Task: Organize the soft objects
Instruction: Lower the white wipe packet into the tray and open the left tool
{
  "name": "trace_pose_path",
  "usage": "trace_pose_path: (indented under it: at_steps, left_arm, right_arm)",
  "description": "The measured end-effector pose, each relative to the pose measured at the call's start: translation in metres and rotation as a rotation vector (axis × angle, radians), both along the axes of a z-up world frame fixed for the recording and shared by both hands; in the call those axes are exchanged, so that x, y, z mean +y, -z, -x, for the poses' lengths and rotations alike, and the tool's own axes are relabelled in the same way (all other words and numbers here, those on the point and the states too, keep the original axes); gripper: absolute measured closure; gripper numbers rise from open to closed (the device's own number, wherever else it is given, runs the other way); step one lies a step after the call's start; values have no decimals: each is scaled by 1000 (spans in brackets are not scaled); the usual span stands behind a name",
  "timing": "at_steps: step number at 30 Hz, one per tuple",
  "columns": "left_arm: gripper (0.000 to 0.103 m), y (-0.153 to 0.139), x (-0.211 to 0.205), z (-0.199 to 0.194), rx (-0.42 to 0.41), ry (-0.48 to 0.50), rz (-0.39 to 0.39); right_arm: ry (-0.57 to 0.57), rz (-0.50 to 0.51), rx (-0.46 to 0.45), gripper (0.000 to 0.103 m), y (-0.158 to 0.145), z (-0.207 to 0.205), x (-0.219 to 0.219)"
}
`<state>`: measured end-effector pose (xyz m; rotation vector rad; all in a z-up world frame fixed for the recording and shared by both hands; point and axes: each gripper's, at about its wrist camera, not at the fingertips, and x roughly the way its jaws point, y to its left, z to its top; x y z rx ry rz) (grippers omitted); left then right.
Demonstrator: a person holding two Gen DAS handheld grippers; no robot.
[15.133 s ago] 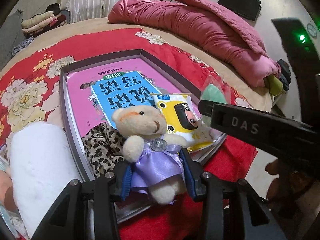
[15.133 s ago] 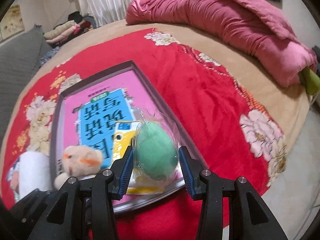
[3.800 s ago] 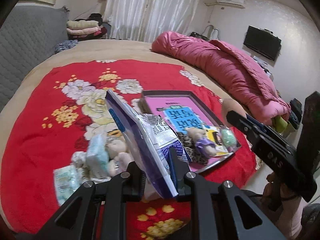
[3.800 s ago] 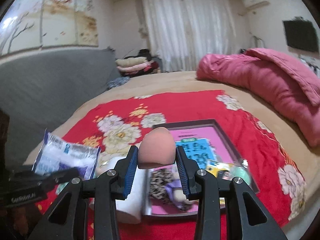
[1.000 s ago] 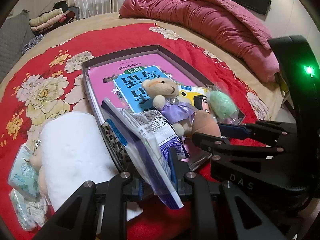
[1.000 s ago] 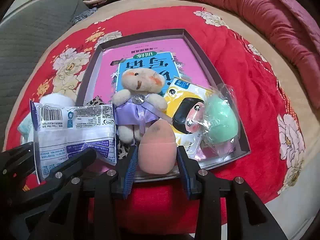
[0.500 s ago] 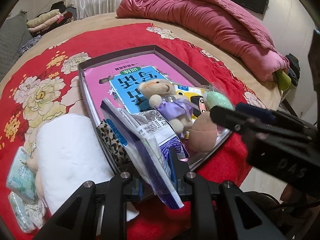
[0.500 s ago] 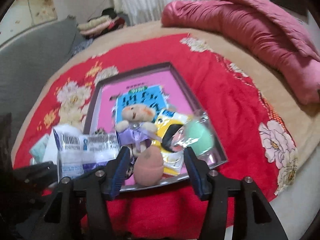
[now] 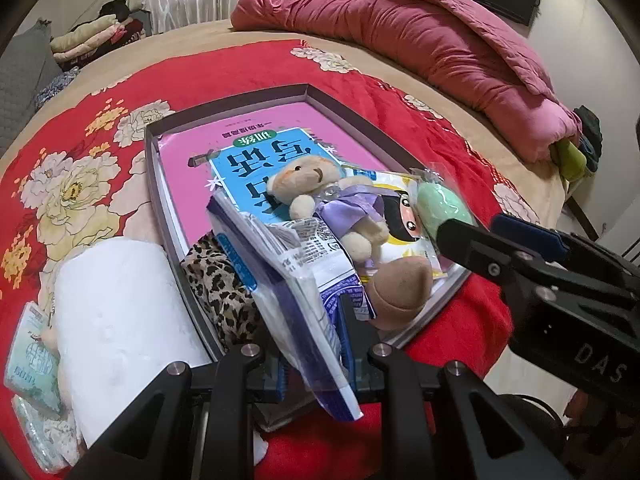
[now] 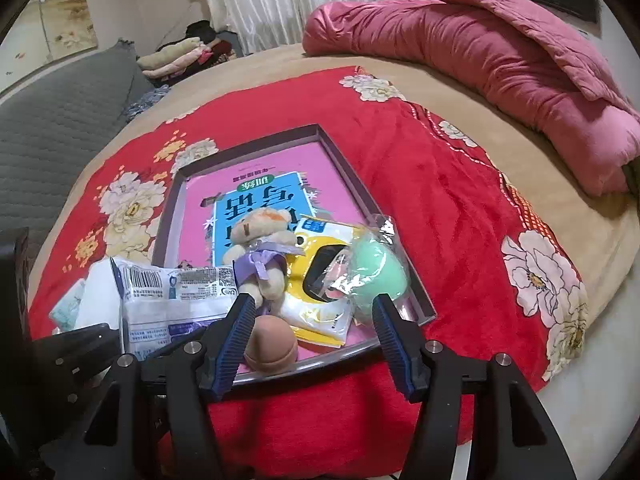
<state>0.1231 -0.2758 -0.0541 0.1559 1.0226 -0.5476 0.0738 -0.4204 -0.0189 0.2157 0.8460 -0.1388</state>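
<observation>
A grey tray (image 9: 160,184) (image 10: 340,156) on the red bedspread holds a pink book, a small teddy bear in a purple dress (image 9: 320,196) (image 10: 262,240), a yellow packet (image 10: 320,300), a bagged green sponge (image 9: 440,208) (image 10: 378,270) and a leopard cloth (image 9: 224,284). A peach sponge (image 9: 402,292) (image 10: 272,346) lies at the tray's near edge. My left gripper (image 9: 312,344) is shut on a blue-and-white plastic packet (image 9: 292,272) (image 10: 176,300) above the tray's near left corner. My right gripper (image 10: 316,344) is open and empty, just behind the peach sponge.
A white roll (image 9: 116,312) and tissue packs (image 9: 28,364) lie left of the tray. A pink quilt (image 9: 420,40) (image 10: 480,52) is heaped at the far right. Folded clothes (image 10: 180,56) and a grey headboard (image 10: 52,120) are at the far left. The bed edge is near right.
My right gripper has let go of the peach sponge, which now lies at the tray's near edge, and has drawn back with jaws wide. The left gripper still holds the packet.
</observation>
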Motion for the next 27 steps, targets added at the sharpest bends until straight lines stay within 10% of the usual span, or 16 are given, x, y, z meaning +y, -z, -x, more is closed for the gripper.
trace_pose_path:
  at_steps: [22, 27]
  left_arm:
    - [82, 1, 1, -8, 31, -5, 33]
    - [68, -5, 4, -3, 23, 7, 57]
  right_arm:
    - [71, 1, 21, 36, 5, 2, -11]
    - [65, 24, 27, 36, 5, 0, -6]
